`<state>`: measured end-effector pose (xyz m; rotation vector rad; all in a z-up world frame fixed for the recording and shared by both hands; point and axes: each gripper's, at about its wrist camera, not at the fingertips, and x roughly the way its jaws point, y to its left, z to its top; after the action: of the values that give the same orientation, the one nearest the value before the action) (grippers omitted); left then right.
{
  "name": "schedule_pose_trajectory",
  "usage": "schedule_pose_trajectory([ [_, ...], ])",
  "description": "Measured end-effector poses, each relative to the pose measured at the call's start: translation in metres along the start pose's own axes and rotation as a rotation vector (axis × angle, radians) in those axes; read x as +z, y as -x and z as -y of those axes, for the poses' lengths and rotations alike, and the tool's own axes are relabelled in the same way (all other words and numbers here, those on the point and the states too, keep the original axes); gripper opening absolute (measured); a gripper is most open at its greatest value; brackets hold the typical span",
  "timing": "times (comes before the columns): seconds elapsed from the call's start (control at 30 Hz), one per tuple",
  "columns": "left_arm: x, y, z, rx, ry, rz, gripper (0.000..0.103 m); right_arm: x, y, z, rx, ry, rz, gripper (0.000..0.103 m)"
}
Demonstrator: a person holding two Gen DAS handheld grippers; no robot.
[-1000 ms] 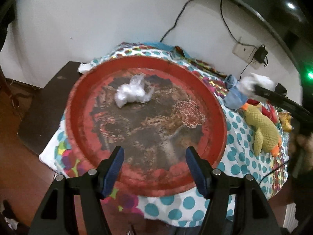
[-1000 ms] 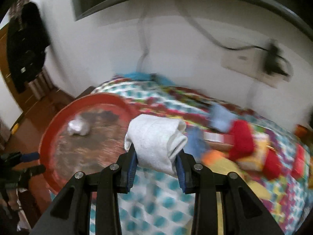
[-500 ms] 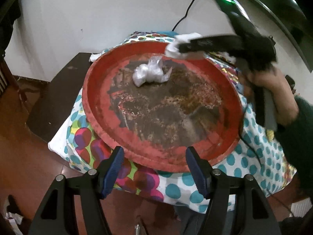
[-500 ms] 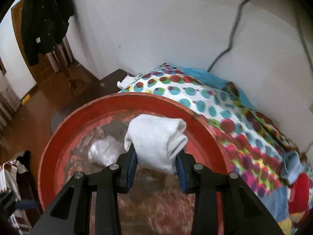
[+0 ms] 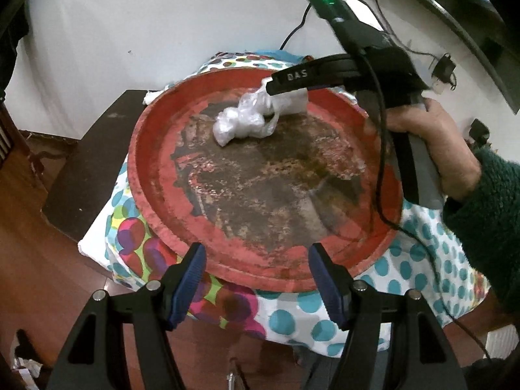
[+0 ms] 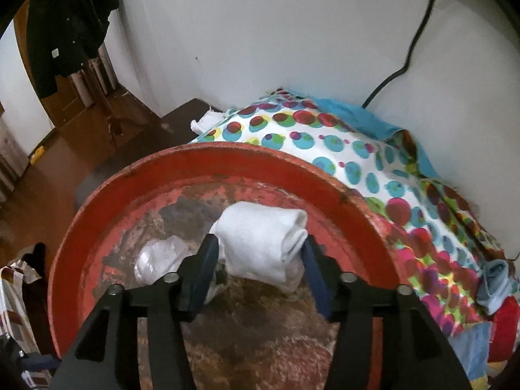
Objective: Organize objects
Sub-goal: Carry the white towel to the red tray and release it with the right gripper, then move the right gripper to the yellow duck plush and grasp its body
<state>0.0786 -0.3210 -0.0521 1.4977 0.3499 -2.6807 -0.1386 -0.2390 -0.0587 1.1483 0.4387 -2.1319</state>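
A polka-dot cloth (image 5: 409, 269) covers the counter, which stands against a white wall (image 6: 292, 32) with a black cable (image 6: 412, 52) running down it. On the cloth sits a wide red tray (image 5: 152, 136), its floor worn dark and patchy. Inside the tray, toward its far rim, a crumpled clear plastic bag (image 5: 240, 123) lies next to a rolled white cloth (image 6: 263, 243), the two touching (the roll rests partly on the plastic). The right gripper (image 6: 260, 256), held by a hand (image 5: 435, 139) in a dark green sleeve (image 5: 487, 224), reaches over the tray; its jaws have just been opening, and the roll sits between the blue fingers (image 6: 203, 269) with the grip loosened. The left gripper (image 5: 256, 279) hovers at the tray's near rim, its fingers spread wide with nothing between them.
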Motion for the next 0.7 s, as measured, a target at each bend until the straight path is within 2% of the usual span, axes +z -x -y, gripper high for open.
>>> schedule_pose_trajectory([
  [0.13, 0.001, 0.011, 0.008, -0.027, -0.001, 0.02, 0.067, -0.007, 0.037, 0.011, -0.02, -0.001, 0.044, 0.063],
  [0.23, 0.0, 0.016, 0.019, -0.033, -0.014, 0.029, 0.067, -0.022, 0.074, 0.028, -0.037, -0.011, 0.058, 0.064],
  [0.3, 0.0, 0.018, 0.027, -0.036, -0.024, 0.029, 0.067, -0.039, 0.101, 0.047, -0.056, -0.017, 0.055, 0.065],
  [0.37, -0.002, 0.021, 0.039, -0.047, -0.044, 0.028, 0.067, -0.062, 0.125, 0.075, -0.089, -0.032, 0.035, 0.075],
  [0.4, -0.003, 0.022, 0.046, -0.049, -0.061, 0.034, 0.067, -0.071, 0.133, 0.086, -0.107, -0.04, 0.026, 0.076],
  [0.53, -0.004, 0.021, 0.077, -0.066, -0.101, 0.027, 0.067, -0.114, 0.156, 0.145, -0.251, -0.043, -0.096, 0.076],
  [0.63, -0.003, 0.017, 0.098, -0.126, -0.102, 0.014, 0.067, -0.137, 0.16, 0.179, -0.287, -0.039, -0.191, 0.076],
  [0.7, -0.001, 0.014, 0.112, -0.14, -0.104, 0.006, 0.067, -0.148, 0.155, 0.192, -0.309, 0.004, -0.263, 0.076],
])
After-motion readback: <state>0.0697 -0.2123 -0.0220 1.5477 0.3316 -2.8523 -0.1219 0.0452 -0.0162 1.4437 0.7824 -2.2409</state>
